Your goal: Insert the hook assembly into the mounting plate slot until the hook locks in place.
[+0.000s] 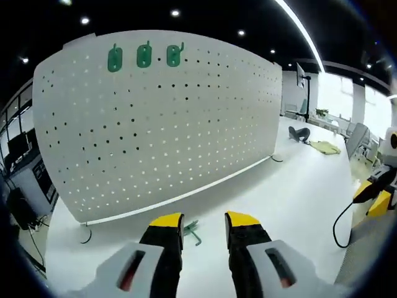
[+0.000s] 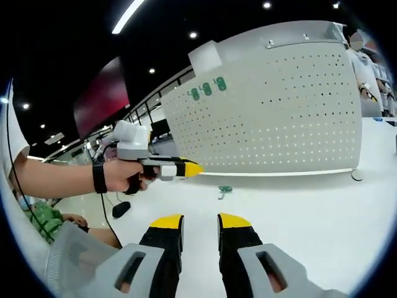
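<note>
A: White perforated board (image 1: pixel 161 118) takes up the middle and upper left of the left gripper view, standing upright on the white table (image 1: pixel 291 198). Three green hooks (image 1: pixel 144 56) hang in a row near its top left edge.

B: And the loose piece?

A: One green hook assembly (image 1: pixel 191 231) lies flat on the table at the lower centre of that view, just above and beside the yellow tip of the left gripper's (image 1: pixel 205 220) left jaw. The jaws stand apart with nothing between them; the hook does not appear to touch either of them.

B: What does the right gripper view give?

A: The right gripper (image 2: pixel 200 221) rises from the bottom centre, jaws apart and holding nothing. The same hook assembly (image 2: pixel 224 190) lies on the table (image 2: pixel 310 211) at mid-frame, well above the jaw tips and in front of the pegboard (image 2: pixel 273 118), whose three mounted hooks (image 2: pixel 208 89) show at its upper left.

B: Anything else there?

A: The left gripper (image 2: pixel 193 168) comes in from the left at mid-height, held by a person's hand (image 2: pixel 121 176) with a black band (image 2: pixel 99 178) at the wrist; its yellow tip points right, above the table. A black object (image 2: pixel 120 209) rests on the table lower left.
</note>
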